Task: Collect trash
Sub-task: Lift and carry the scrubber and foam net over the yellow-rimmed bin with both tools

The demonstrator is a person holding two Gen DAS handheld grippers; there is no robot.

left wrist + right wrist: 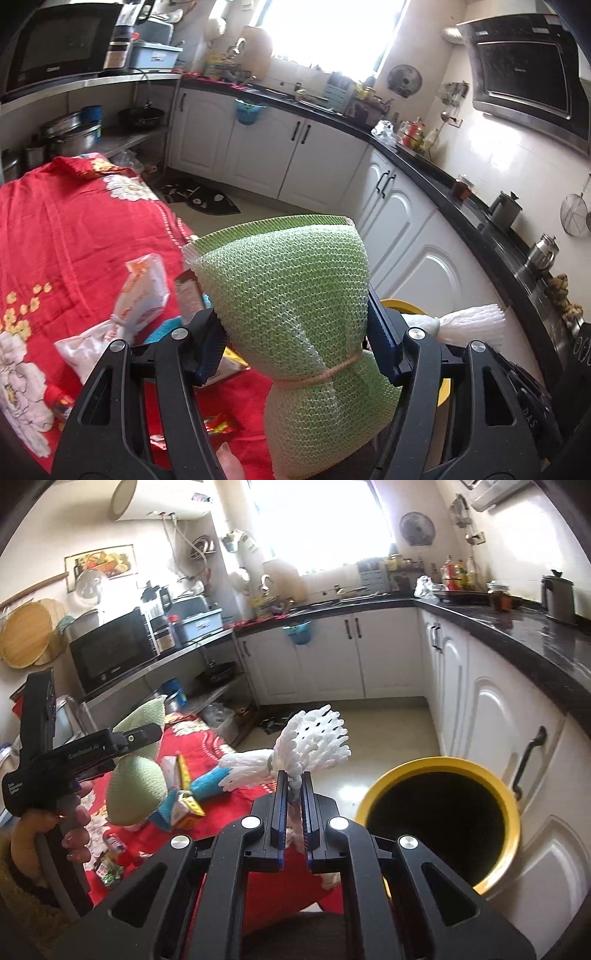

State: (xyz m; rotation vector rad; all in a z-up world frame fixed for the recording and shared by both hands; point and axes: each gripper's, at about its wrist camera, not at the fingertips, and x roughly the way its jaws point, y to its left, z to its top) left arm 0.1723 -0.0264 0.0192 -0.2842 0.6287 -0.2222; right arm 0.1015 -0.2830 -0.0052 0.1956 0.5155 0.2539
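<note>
The right gripper (293,794) has its fingers pinched together on the tied waist of a white foam net (295,751), whose long axis runs roughly crosswise to the fingers, one flared end fanning up and right, the other pointing left over the table. The left gripper (295,343) is clamped on a green foam net (295,295) just above its rubber-banded neck, the wide mouth standing upward. The yellow-rimmed bin (439,823) stands on the floor to the right of the right gripper and lower, close beside it; the left gripper sits farther off, over the red tablecloth (74,229). So the white net looks the nearer to drop, needing a short carry rightward until it hangs over the dark opening. More wrappers lie on the cloth, among them a white packet (129,306); what the smaller scraps are is hard to tell.
</note>
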